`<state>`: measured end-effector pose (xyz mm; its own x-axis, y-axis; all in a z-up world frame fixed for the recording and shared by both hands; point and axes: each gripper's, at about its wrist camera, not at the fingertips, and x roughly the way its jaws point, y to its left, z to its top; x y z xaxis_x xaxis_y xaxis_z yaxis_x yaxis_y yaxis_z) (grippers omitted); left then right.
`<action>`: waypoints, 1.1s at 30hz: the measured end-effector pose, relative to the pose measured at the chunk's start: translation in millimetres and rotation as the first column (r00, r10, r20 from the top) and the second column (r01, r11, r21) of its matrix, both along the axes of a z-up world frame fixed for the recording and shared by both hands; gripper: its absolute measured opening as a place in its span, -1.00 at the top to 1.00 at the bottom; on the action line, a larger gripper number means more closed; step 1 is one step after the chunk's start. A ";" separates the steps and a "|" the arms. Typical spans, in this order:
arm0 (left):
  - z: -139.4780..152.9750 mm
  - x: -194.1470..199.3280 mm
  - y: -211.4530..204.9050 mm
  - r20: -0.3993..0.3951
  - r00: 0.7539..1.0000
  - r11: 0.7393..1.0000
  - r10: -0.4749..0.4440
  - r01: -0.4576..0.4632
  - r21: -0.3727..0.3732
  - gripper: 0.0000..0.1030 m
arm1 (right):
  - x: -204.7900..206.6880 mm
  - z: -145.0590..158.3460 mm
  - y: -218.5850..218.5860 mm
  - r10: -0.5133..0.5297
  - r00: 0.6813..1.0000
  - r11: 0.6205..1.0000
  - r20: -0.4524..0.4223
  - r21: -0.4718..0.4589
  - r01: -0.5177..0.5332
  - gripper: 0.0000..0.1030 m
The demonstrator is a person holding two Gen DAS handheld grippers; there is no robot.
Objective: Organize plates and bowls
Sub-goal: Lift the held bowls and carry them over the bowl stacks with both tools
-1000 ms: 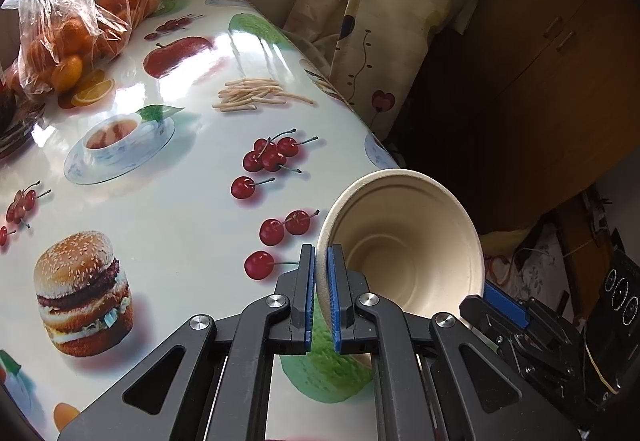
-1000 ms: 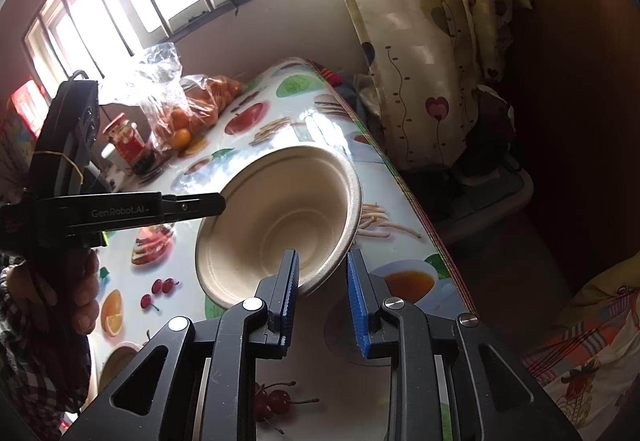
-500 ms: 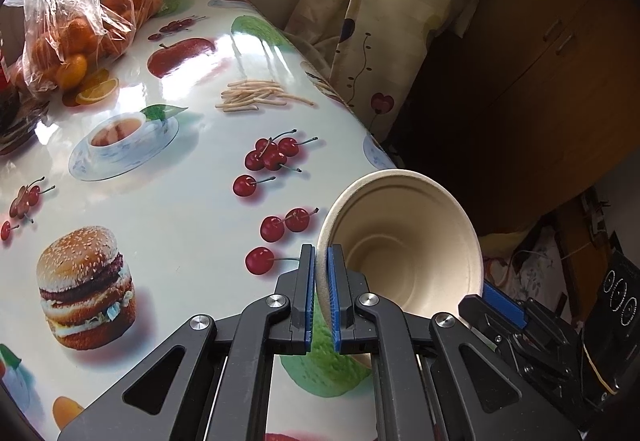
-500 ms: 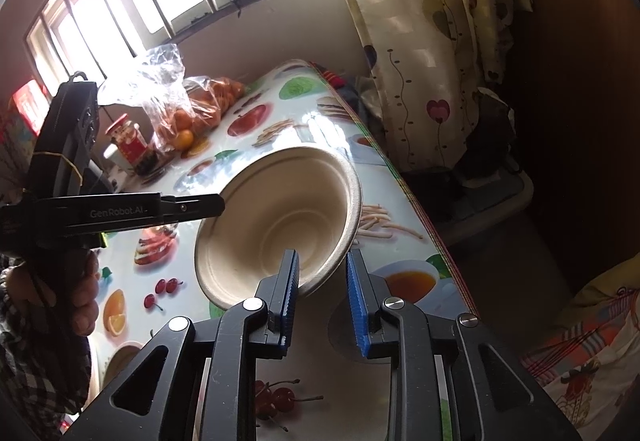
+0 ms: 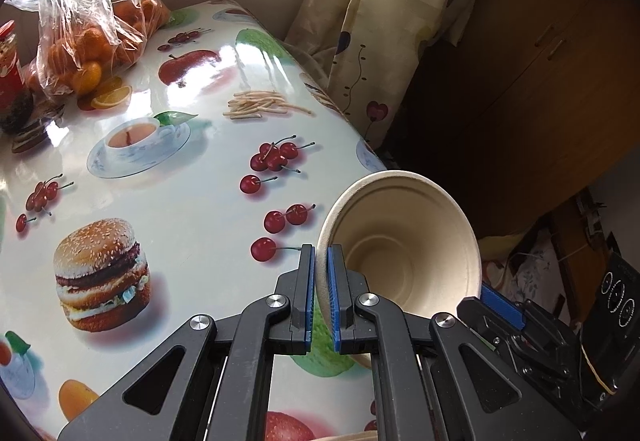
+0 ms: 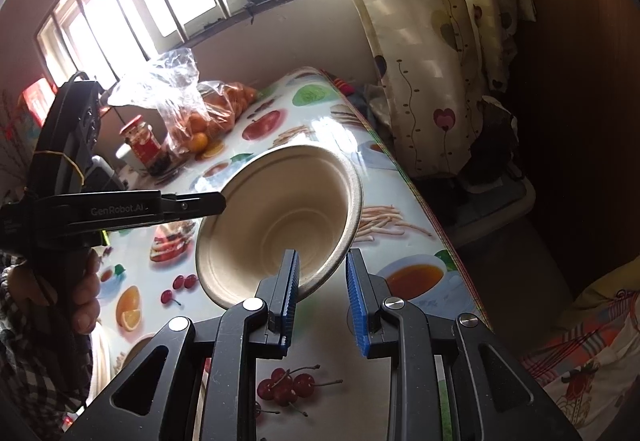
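Bowl [image 5: 404,253] in left hand-held gripper [image 5: 321,293]

The left gripper [image 5: 319,293] is clamped on the rim of a tilted bowl [image 5: 404,249]. The right gripper [image 6: 322,297], jaws slightly apart and gripping nothing, hangs just beside the bowl's opposite rim.

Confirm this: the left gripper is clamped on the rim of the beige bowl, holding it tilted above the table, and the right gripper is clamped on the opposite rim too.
Wrong about the right gripper: the right wrist view shows its jaws apart, the bowl rim between them unpinched. The left gripper does clamp the rim, bowl tilted above the table.
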<state>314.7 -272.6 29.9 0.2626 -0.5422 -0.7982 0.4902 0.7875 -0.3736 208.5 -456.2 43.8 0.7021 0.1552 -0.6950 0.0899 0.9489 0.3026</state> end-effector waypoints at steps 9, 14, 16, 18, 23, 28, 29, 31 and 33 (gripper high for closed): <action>13.4 -15.5 14.2 0.019 1.000 1.000 0.011 -0.011 -0.014 0.87 | -14.3 12.2 11.0 0.017 0.999 1.000 0.027 -0.007 -0.017 0.55; 21.1 -25.8 23.5 0.031 0.999 1.000 0.017 -0.016 -0.022 0.87 | -24.2 18.3 19.0 0.028 0.999 1.000 0.038 -0.013 -0.027 0.55; 23.3 -30.0 27.5 0.034 0.999 1.000 0.017 -0.016 -0.026 0.87 | -28.4 20.0 22.1 0.033 0.999 0.999 0.038 -0.015 -0.033 0.55; 24.9 -34.0 31.9 0.034 0.999 0.999 0.019 -0.018 -0.029 0.87 | -32.5 21.7 26.1 0.039 0.998 0.999 0.040 -0.016 -0.038 0.55; 31.1 -45.7 43.7 0.044 0.999 0.999 0.025 -0.023 -0.047 0.87 | -43.4 28.2 35.1 0.047 0.998 0.999 0.052 -0.020 -0.046 0.55; 35.4 -56.7 55.7 0.054 0.998 0.998 0.033 -0.029 -0.062 0.87 | -53.6 33.6 45.3 0.058 0.996 0.998 0.064 -0.026 -0.057 0.55; 35.9 -59.0 57.9 0.056 0.998 0.998 0.034 -0.031 -0.063 0.87 | -55.4 34.3 47.5 0.061 0.996 0.998 0.065 -0.027 -0.059 0.55; 37.4 -64.2 63.3 0.058 0.998 0.997 0.038 -0.034 -0.068 0.87 | -59.7 35.5 51.7 0.065 0.996 0.998 0.068 -0.027 -0.063 0.55; 38.8 -69.0 67.8 0.061 0.997 0.997 0.042 -0.037 -0.070 0.87 | -64.1 36.3 54.9 0.070 0.995 0.997 0.071 -0.026 -0.069 0.55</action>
<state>245.7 -204.8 68.7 0.3330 -0.5837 -0.7406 0.4832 0.7801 -0.3976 144.4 -401.3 80.1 0.7385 0.1896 -0.6470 0.0023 0.9589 0.2837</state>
